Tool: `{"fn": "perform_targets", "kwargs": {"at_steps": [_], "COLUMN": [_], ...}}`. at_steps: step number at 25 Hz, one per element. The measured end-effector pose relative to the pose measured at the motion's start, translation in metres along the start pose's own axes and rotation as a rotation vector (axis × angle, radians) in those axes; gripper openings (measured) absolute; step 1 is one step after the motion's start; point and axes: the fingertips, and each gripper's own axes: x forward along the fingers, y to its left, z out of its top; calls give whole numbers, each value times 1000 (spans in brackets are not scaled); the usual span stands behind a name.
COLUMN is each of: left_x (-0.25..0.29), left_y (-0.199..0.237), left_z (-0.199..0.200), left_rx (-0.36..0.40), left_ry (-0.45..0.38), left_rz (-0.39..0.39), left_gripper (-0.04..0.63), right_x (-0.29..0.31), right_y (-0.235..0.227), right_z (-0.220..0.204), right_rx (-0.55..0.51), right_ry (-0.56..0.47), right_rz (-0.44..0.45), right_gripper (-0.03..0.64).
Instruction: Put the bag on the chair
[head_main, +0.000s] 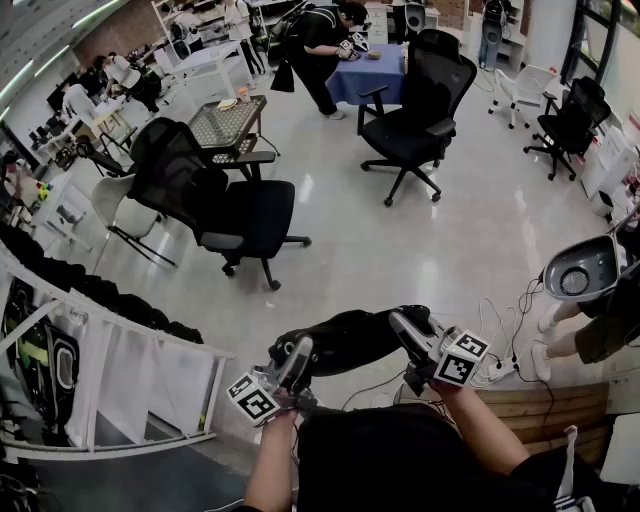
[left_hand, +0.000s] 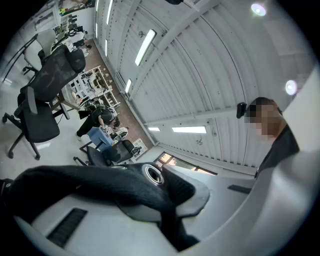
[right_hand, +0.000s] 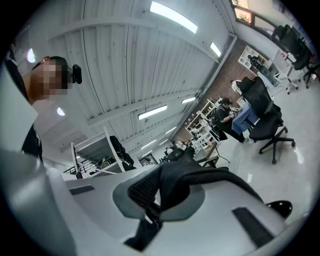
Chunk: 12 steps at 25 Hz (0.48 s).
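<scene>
A black chair (head_main: 247, 214) stands on the floor (head_main: 400, 250) at the left, well apart from the bag (head_main: 350, 338). The bag is held in the air between both tools. The left gripper (head_main: 298, 355) is clamped tight on its left end, and the right gripper (head_main: 405, 335) pinches its right end.

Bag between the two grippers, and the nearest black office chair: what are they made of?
The bag seems soft matte black fabric: it sags and folds, with a shiny metal-looking eyelet. The chair: back looks like dark mesh, seat like padded cloth; base material unclear.
</scene>
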Motion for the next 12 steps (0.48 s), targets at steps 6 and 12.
{"fn": "perform_targets", "kwargs": {"at_steps": [6, 12], "left_x": [5, 25], "left_y": [-4, -13], "left_z": [-4, -9], "left_rx": [4, 38], "left_ry": [-11, 60], "left_rz": [2, -4], "left_gripper": [25, 25], "right_x": [-6, -17], "right_y": [1, -7], "right_z": [3, 16], "right_rx": [-23, 20], "right_ry": [6, 31], "right_rz": [24, 24], "right_gripper": [8, 9]}}
